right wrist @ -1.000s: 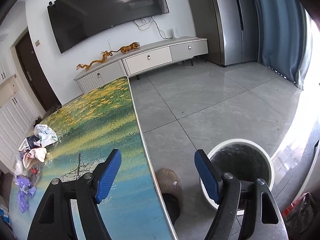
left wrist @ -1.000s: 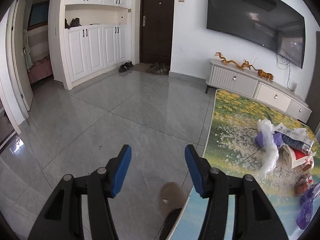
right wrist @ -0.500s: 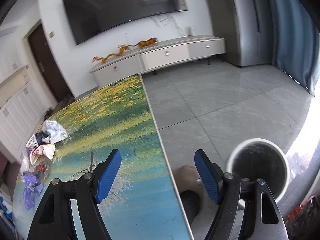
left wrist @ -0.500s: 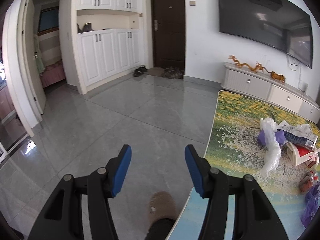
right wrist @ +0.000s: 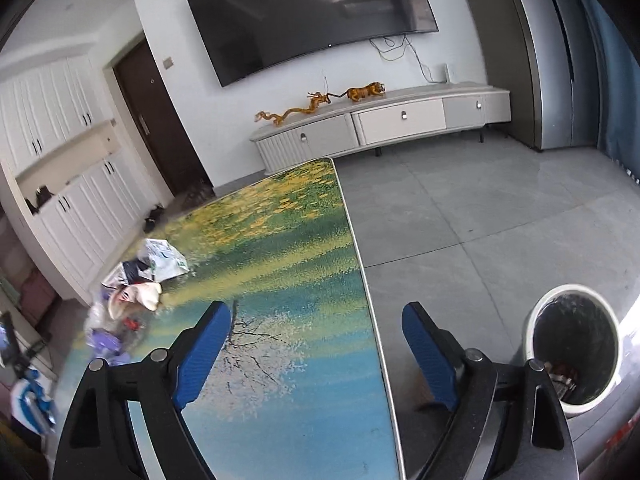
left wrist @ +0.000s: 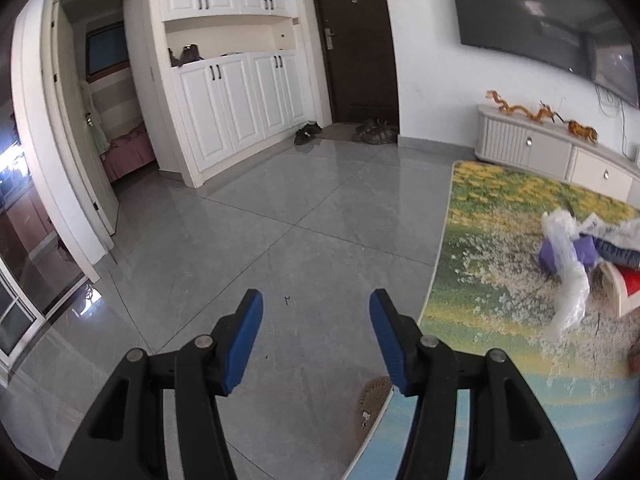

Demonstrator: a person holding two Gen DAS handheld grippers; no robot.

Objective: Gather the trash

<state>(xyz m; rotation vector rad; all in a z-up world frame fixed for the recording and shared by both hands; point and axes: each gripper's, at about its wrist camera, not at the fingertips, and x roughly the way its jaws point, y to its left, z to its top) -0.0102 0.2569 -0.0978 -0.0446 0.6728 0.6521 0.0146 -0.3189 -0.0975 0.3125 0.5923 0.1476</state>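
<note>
Right now both tools empty: left tool (left wrist: 316,304) gapes over floor, right tool (right wrist: 316,320) just spread wider w/ nothing between; trash pile (right wrist: 140,276) on table (right wrist: 280,248), bin (right wrist: 572,344) beside.

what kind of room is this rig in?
Most likely a home living room: a large wall-mounted TV above a low media cabinet, a dark entry door with shoes on the tiled floor, and white built-in cupboards.

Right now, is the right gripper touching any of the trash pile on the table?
Apart. In the right wrist view the right gripper is open and empty over bare table, with the trash pile well off to its left.
</note>
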